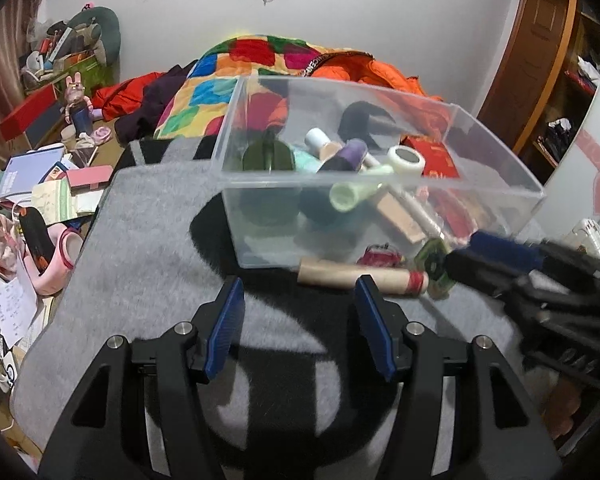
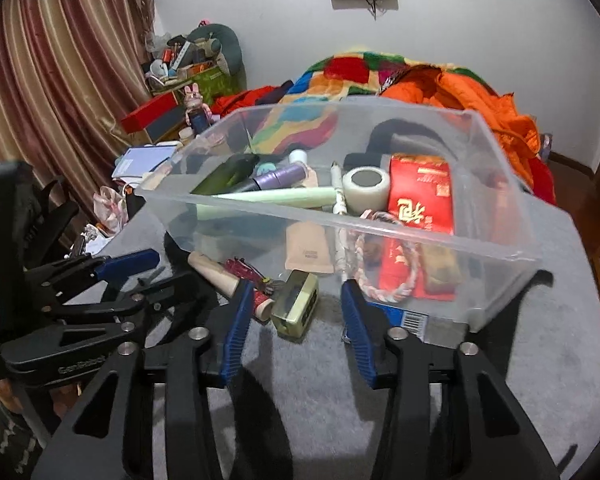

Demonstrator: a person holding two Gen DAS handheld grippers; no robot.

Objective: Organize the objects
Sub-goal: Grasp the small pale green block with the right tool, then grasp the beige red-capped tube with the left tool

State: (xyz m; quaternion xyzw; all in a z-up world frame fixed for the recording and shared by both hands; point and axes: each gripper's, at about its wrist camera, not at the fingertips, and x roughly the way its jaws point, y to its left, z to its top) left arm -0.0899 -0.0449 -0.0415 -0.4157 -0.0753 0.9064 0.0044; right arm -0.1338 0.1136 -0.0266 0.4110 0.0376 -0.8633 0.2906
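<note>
A clear plastic bin [image 1: 384, 190] [image 2: 340, 218] stands on the grey cloth and holds a red packet [image 2: 420, 200], a tape roll [image 2: 366, 184], a pale green tube [image 2: 280, 197], bottles and a braided band [image 2: 380, 280]. In front of it lie a cardboard tube with a red end [image 1: 360, 276] [image 2: 216, 273], a red clip [image 2: 246, 271] and a pale green block [image 1: 434, 262] [image 2: 296, 308]. My left gripper [image 1: 299, 294] [image 2: 156, 276] is open, with the tube's end just beyond its tips. My right gripper [image 2: 297, 286] [image 1: 460, 252] is open, and the block sits between its pads without touching them.
A blue printed card [image 2: 404, 320] pokes out from under the bin's near corner. Books, a pink cup [image 1: 62, 256] and papers crowd the surface left of the cloth. A bright quilt and an orange jacket [image 2: 488, 104] are heaped behind the bin. A curtain hangs at the far left.
</note>
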